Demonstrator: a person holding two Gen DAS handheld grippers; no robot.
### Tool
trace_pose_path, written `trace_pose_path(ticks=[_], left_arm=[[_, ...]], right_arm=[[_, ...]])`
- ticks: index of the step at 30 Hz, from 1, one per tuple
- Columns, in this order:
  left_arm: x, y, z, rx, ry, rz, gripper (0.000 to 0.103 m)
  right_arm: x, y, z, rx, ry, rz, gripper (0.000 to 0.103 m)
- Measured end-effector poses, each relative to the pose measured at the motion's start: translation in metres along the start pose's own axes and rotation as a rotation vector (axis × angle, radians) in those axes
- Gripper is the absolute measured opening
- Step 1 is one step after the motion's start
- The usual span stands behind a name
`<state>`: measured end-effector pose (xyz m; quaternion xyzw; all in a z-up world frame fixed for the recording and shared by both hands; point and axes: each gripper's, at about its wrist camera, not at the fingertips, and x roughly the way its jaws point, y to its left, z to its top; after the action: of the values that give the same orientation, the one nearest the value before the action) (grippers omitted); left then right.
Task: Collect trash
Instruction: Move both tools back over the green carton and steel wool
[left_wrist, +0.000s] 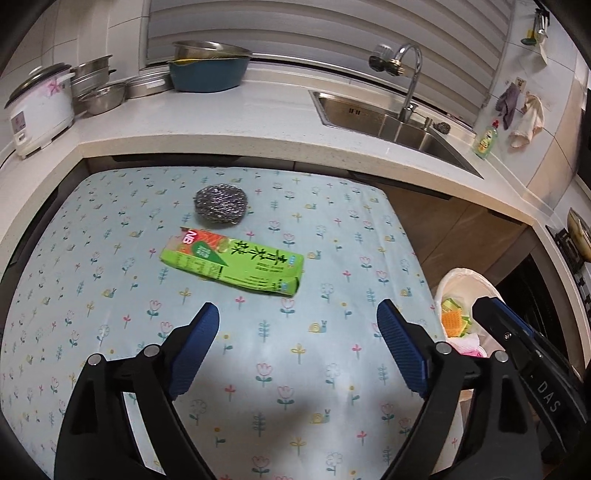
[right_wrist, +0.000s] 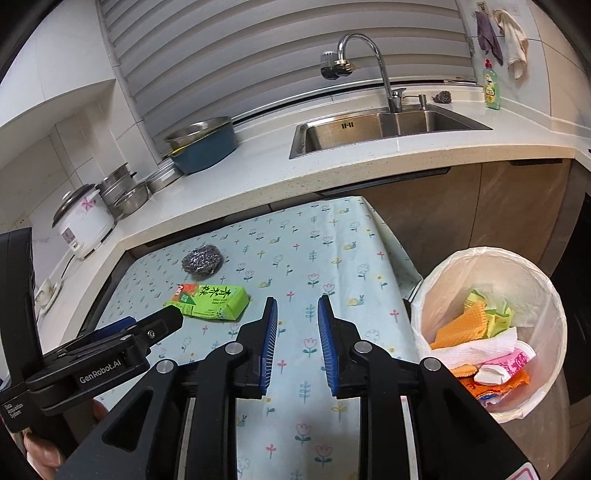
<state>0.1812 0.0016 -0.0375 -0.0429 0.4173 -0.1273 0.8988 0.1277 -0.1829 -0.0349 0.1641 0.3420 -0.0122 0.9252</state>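
1. Green carton (left_wrist: 236, 264) lies flat on the table (left_wrist: 110, 332), just in front of the steel scourer (left_wrist: 221, 205) and apart from it; both are still to collect.
2. Left hand-held gripper (left_wrist: 297, 317) hangs above the table with its jaws spread wide and nothing between them, pointing at the carton, so I judge the carton the next pick.
3. Carton's long side runs slantwise; turning the wrist so the pads close across the narrow width should give the firmest hold.
4. Lower until the pads straddle the carton low on its sides, then close gently, since an empty carton may crush or slip.
5. Right hand-held gripper (right_wrist: 297, 328) is empty, its jaws only narrowly apart, near the bin (right_wrist: 554, 306).
6. Bin stands off the table's right edge, already holding cloths and paper; carry the carton clear over its rim before letting go.
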Motion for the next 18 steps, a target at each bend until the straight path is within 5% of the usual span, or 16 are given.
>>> trace_pose_path(ticks=[7,18], left_arm=[[0.006,0.049,0.004,-0.077,0.008,0.089,0.086],[0.035,0.112,0.009,-0.122,0.052,0.115,0.086]], right_arm=[[0.035,0.032,0.0,-0.039,0.049,0.026,0.023],[0.097,0.076,-0.002,-0.095,0.124,0.067,0.023]])
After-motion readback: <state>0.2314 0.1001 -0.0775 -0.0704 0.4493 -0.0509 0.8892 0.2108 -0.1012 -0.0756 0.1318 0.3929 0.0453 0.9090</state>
